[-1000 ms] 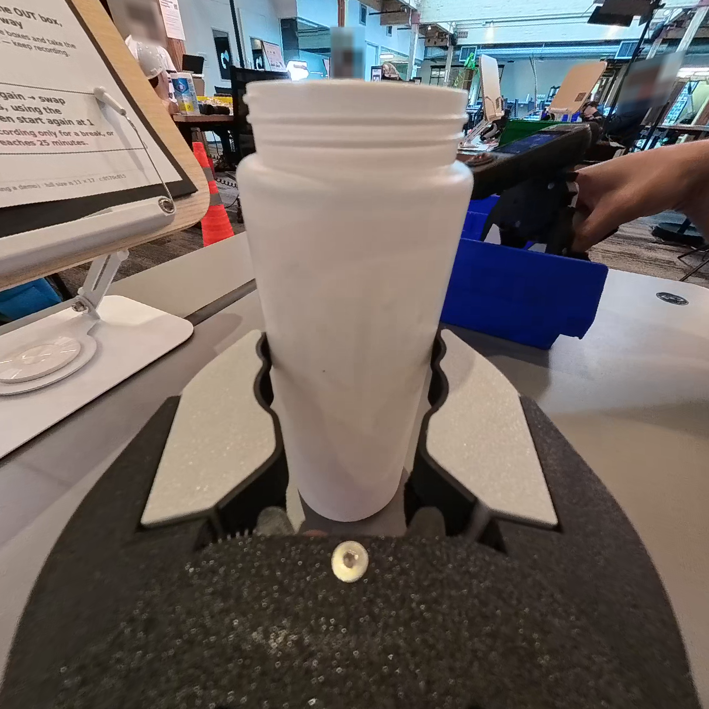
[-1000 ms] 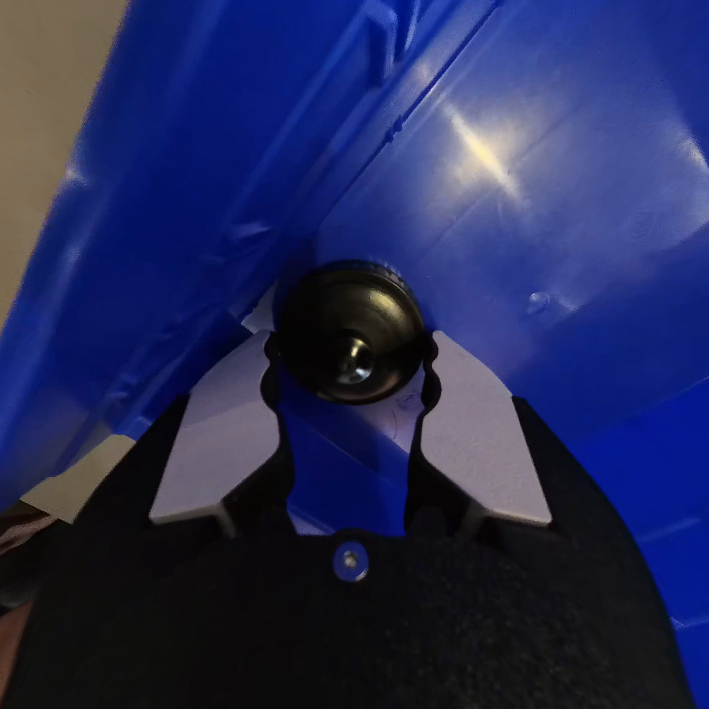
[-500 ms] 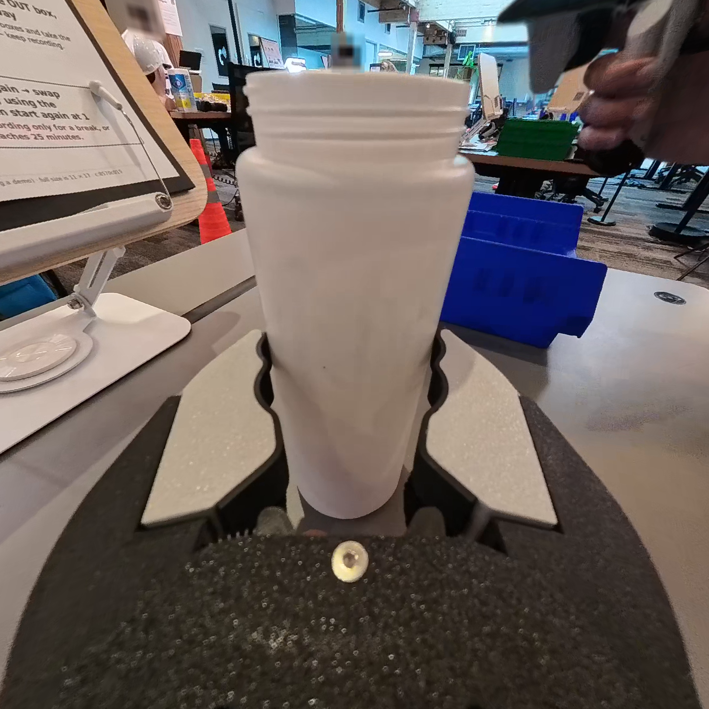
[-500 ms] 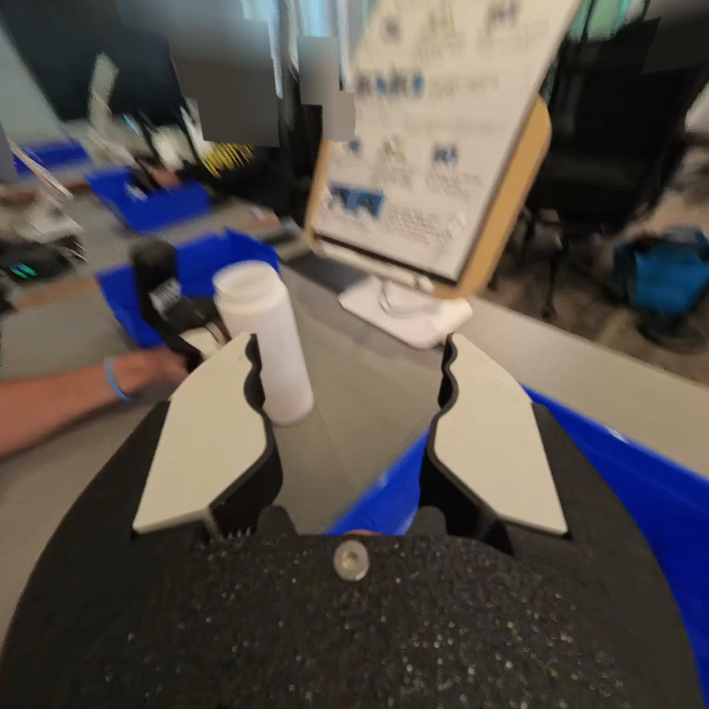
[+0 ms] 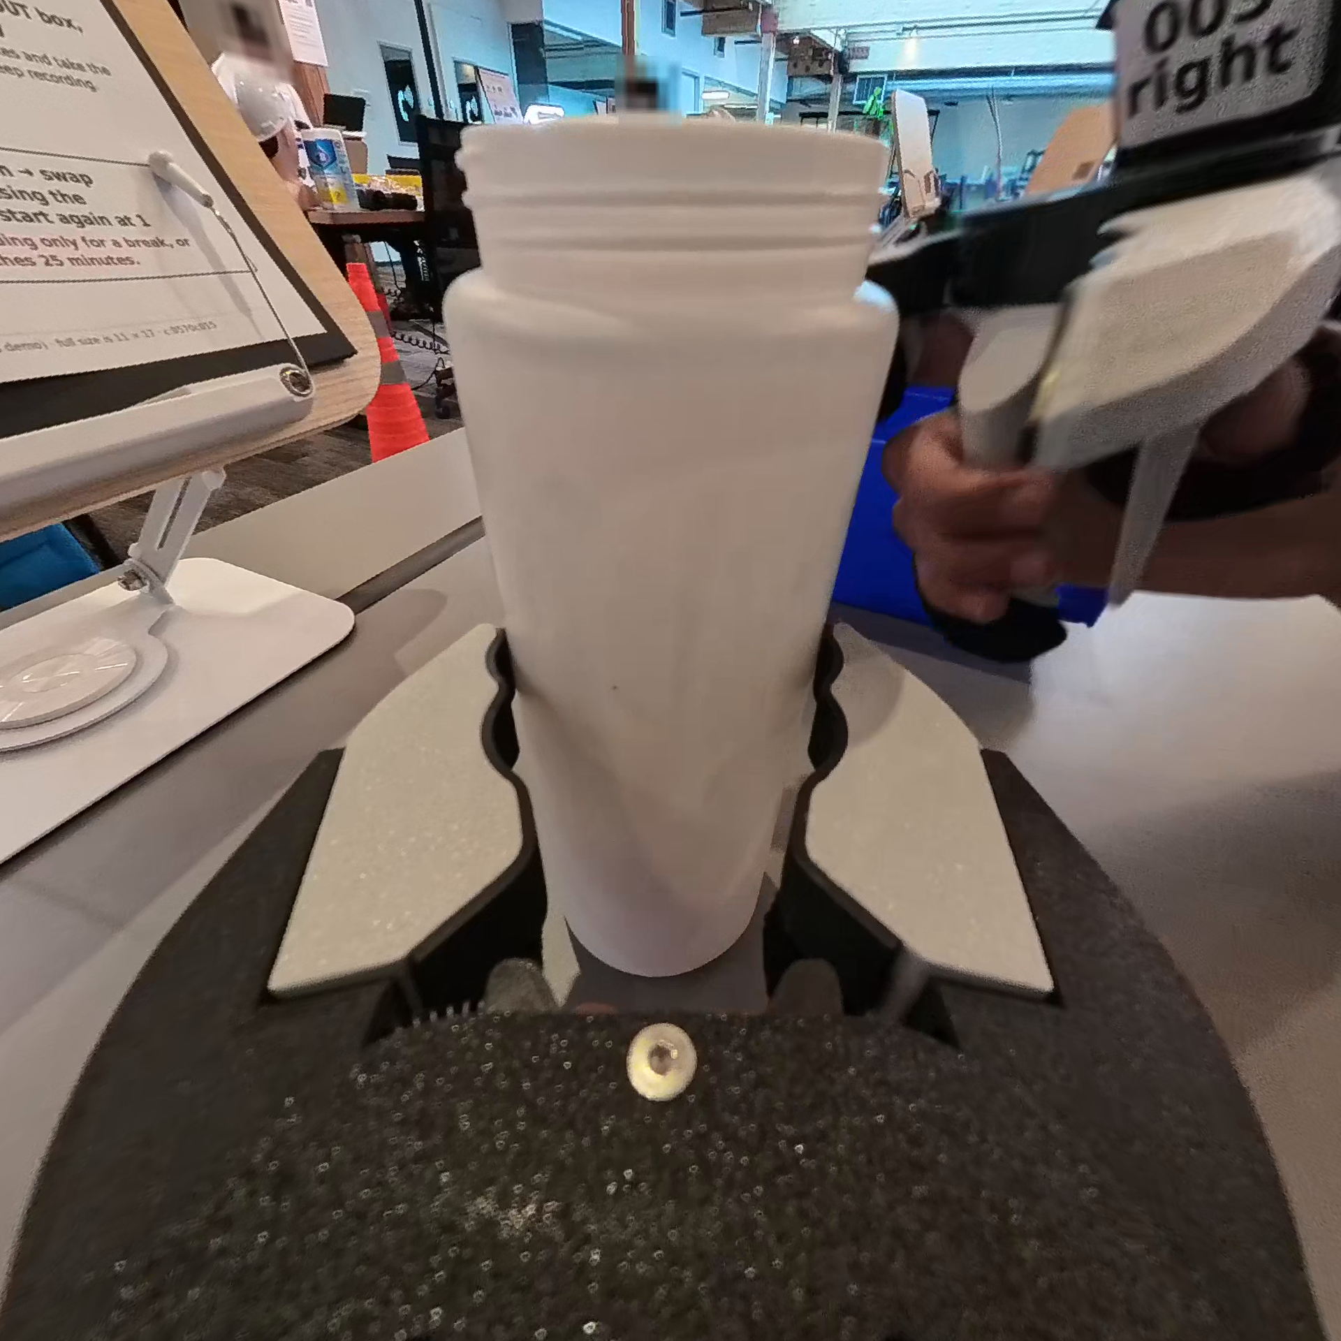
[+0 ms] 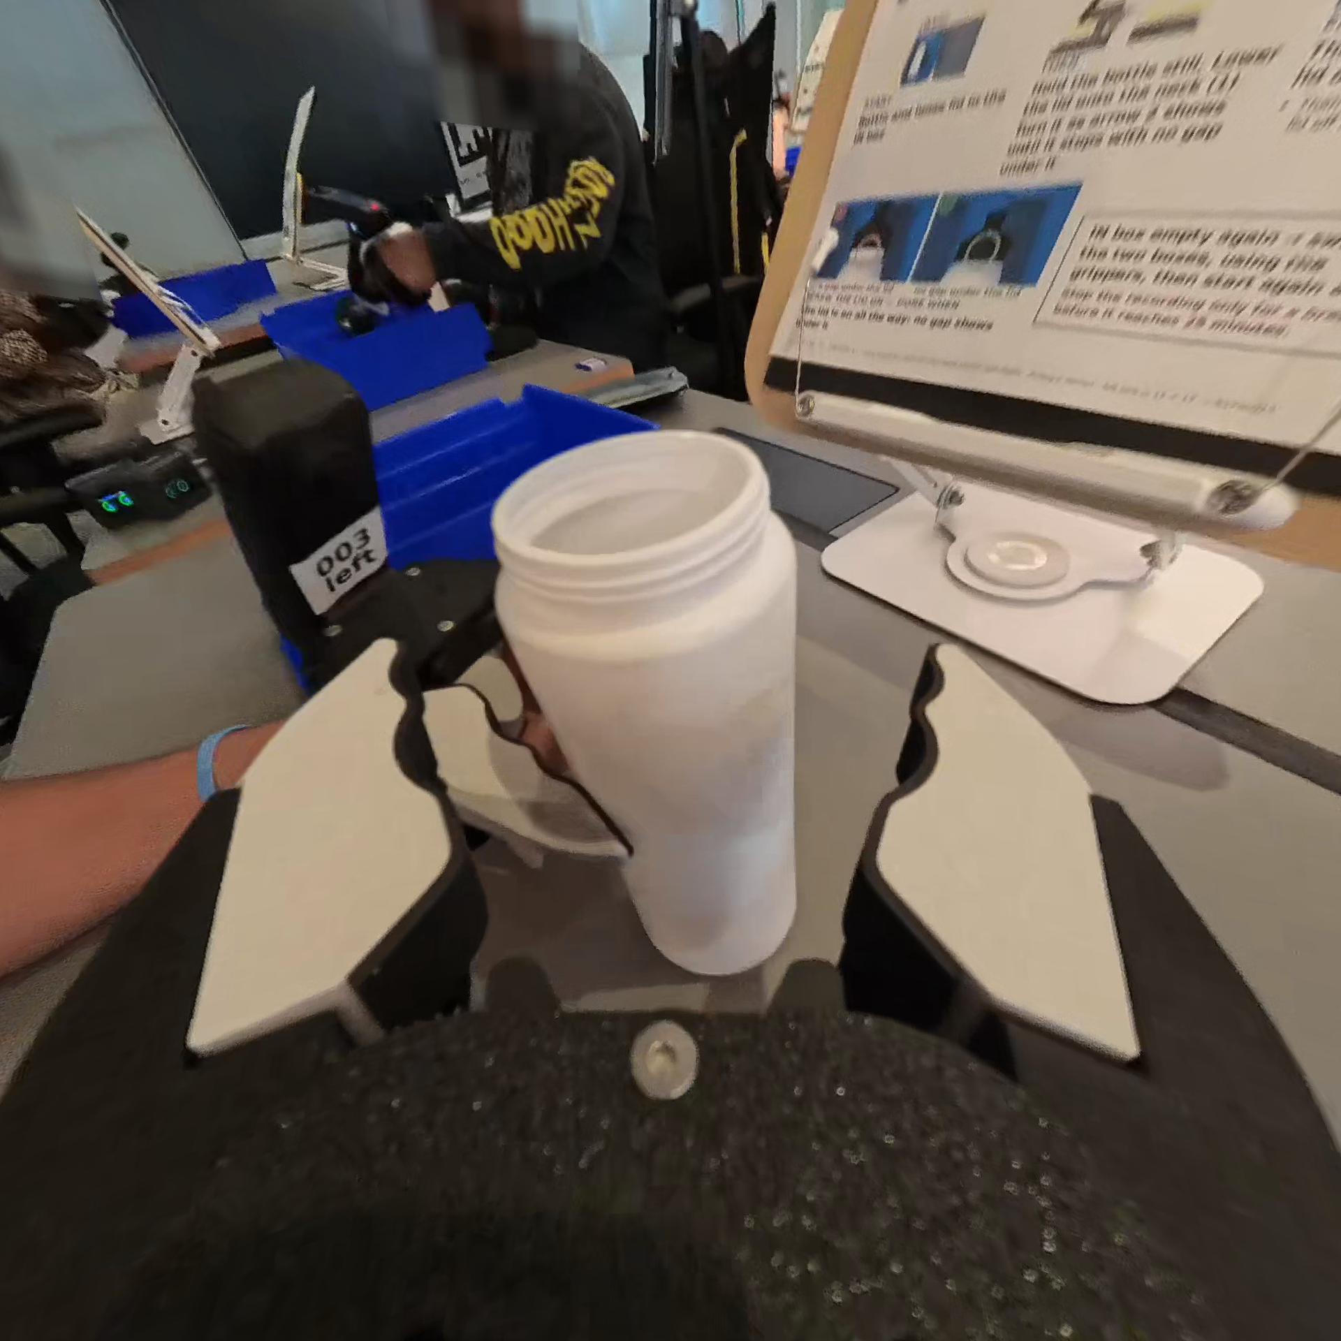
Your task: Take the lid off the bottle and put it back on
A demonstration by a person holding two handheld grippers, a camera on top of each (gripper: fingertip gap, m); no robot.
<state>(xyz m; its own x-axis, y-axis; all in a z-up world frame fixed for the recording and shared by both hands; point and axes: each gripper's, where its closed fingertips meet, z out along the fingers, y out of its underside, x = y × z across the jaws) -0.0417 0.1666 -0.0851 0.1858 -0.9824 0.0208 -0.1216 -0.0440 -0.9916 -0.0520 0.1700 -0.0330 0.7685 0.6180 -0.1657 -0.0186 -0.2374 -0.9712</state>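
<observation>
A white bottle (image 5: 667,508) with an open threaded neck and no lid stands upright on the grey table (image 5: 1161,762). My left gripper (image 5: 667,653) is shut on its lower body, with both pads pressed to its sides. The bottle also shows in the right wrist view (image 6: 653,689), with the left gripper's finger (image 6: 508,784) against it. My right gripper (image 6: 667,653) is open wide and empty. The bottle stands in the wide space between its fingers, with a gap on each side. Its fingers (image 5: 1132,348) show at the upper right of the left wrist view. No lid is in view.
A blue bin (image 5: 871,551) sits behind the bottle; it also shows in the right wrist view (image 6: 464,464). An instruction board on a white stand (image 5: 181,653) is at the left of the table, and shows in the right wrist view (image 6: 1052,602). A person sits at a far table (image 6: 566,218).
A second ago my right gripper was at a black lid inside the blue bin. It has come out without the lid, opened wide and moved up to the bottle. My left gripper has kept its hold.
</observation>
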